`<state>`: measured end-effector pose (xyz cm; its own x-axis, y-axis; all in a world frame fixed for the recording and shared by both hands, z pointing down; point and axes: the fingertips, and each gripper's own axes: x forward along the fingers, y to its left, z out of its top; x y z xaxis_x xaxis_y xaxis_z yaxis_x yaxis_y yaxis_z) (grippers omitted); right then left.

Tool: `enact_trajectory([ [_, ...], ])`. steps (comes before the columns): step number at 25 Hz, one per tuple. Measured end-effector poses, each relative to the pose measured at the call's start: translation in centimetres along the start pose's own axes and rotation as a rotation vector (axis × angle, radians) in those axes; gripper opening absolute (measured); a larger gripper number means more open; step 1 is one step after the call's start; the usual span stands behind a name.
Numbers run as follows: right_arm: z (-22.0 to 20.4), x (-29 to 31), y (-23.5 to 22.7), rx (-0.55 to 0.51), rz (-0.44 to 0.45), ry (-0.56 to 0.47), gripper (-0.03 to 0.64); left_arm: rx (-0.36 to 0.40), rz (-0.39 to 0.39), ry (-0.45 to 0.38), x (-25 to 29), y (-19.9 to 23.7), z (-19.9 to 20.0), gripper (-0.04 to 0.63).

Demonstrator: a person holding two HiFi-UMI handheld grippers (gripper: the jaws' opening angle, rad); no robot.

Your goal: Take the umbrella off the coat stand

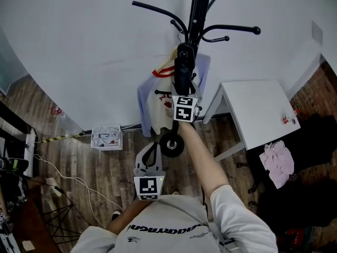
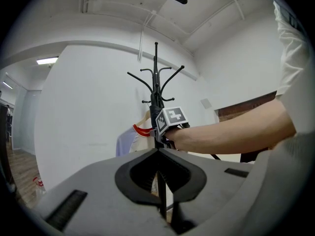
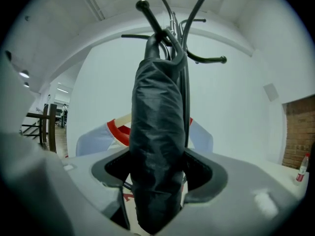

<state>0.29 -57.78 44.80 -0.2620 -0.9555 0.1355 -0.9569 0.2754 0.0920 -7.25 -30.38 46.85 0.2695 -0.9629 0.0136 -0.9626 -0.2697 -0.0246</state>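
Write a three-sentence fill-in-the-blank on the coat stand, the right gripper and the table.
1. The coat stand is coloured ___.
2. The right gripper has the folded ___ between its jaws.
3. The table beside the coat stand is coloured ___.
Missing words: black; umbrella; white.

A folded black fabric umbrella (image 3: 157, 132) hangs from a hook of the tall black metal coat stand (image 1: 197, 15), on the near side of its pole. A pale garment with a red collar (image 1: 158, 96) hangs on the stand behind the umbrella. A square white table (image 1: 258, 109) is right of the stand, and a small white basket (image 1: 107, 137) sits on the floor to its left. The right gripper (image 1: 184, 91) has one jaw on each side of the umbrella. The left gripper (image 1: 150, 151) is well short of the stand.
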Motion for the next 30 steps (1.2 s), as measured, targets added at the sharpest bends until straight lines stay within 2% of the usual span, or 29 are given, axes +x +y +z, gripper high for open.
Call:
enact_trajectory([
  [4,0.1,-0.3,0.1,-0.015,0.024,-0.004,0.285,0.002,0.002,0.011,-0.2,0.0,-0.2,-0.003],
  [12,0.3,-0.9,0.1,-0.031,0.025,-0.001,0.278,0.005,-0.013,0.014,-0.4,-0.3,-0.3,-0.002],
  [22,4.3,-2.5,1.5,-0.033,0.058,-0.049,0.278,0.008,-0.015,0.005,-0.9,-0.1,0.0,-0.003],
  [30,5.9,-3.6,2.3,-0.040,0.072,-0.067,0.278,0.006,-0.027,-0.013,-1.5,-0.2,0.6,-0.002],
])
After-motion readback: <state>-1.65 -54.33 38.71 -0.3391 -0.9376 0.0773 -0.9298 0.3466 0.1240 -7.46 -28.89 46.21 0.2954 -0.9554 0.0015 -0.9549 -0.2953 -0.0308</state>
